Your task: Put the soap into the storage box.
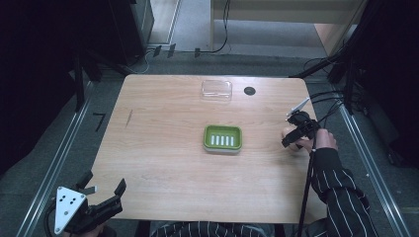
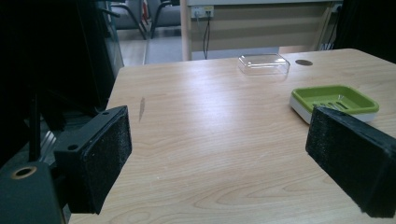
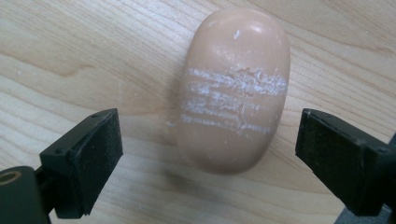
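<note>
Soap (image 3: 233, 91) lies flat on the table (image 1: 163, 163) near its right edge, well apart from the green dish (image 1: 223, 138) in the middle. The right gripper (image 3: 208, 163) hangs over the soap with its jaws released, one pad on each long side of the bar and neither pad touching it. The step in hand looks like the grasp. To do it well, I think the gripper should come lower until the pads (image 3: 100, 149) stand level with the widest part of the bar, then close slowly across the short width. The soap is smooth and rounded, so a grip too high may squeeze it out. The scratched white lines across it probably mark a good place to hold. The left gripper (image 2: 219, 154) waits at the near left corner, jaws also released and empty, far from the clear lid (image 1: 217, 89) at the back.
</note>
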`<state>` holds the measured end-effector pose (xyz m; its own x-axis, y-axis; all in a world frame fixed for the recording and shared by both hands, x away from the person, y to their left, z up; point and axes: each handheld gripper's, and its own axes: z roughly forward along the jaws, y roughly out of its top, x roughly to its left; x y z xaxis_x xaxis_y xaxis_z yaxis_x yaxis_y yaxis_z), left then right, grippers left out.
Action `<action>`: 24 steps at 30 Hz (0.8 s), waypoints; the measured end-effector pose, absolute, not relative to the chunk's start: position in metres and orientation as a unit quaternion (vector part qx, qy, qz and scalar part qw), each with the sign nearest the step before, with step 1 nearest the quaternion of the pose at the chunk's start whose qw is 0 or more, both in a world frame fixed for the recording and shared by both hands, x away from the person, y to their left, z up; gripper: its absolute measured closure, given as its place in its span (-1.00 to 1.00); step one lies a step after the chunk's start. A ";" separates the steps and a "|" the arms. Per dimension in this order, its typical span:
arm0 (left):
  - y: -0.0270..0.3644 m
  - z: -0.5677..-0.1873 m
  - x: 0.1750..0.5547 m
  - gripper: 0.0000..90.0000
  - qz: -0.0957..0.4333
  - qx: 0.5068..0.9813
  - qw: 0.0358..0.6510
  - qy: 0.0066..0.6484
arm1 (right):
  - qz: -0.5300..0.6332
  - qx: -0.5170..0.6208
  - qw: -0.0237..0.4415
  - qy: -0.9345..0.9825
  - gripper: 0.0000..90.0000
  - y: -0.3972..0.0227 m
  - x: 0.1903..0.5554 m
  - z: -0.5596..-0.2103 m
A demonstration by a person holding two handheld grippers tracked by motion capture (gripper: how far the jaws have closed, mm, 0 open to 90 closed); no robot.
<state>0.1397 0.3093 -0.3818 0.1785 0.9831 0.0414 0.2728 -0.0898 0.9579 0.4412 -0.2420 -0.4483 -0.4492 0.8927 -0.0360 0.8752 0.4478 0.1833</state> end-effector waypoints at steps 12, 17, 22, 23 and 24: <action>0.309 -0.382 0.140 -0.84 0.396 0.622 0.448 0.505 | 0.056 0.529 0.043 0.846 -0.90 -0.245 0.457 -0.465; 0.309 -0.382 0.140 -0.84 0.396 0.622 0.448 0.505 | 0.078 0.541 0.034 0.836 -0.77 -0.249 0.463 -0.463; 0.309 -0.382 0.141 -0.84 0.396 0.622 0.448 0.506 | 0.067 0.543 0.025 0.837 -0.68 -0.249 0.468 -0.469; 0.309 -0.382 0.141 -0.84 0.396 0.622 0.448 0.506 | 0.062 0.543 0.022 0.837 -0.60 -0.249 0.469 -0.472; 0.309 -0.382 0.141 -0.84 0.396 0.621 0.449 0.506 | 0.059 0.544 0.022 0.836 -0.53 -0.249 0.469 -0.473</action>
<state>0.1406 0.3087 -0.3820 0.1747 0.9839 0.0380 0.2738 -0.0856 0.9580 0.4692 -0.2488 -0.4731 -0.4062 0.9134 0.0265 0.9081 0.4003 0.1227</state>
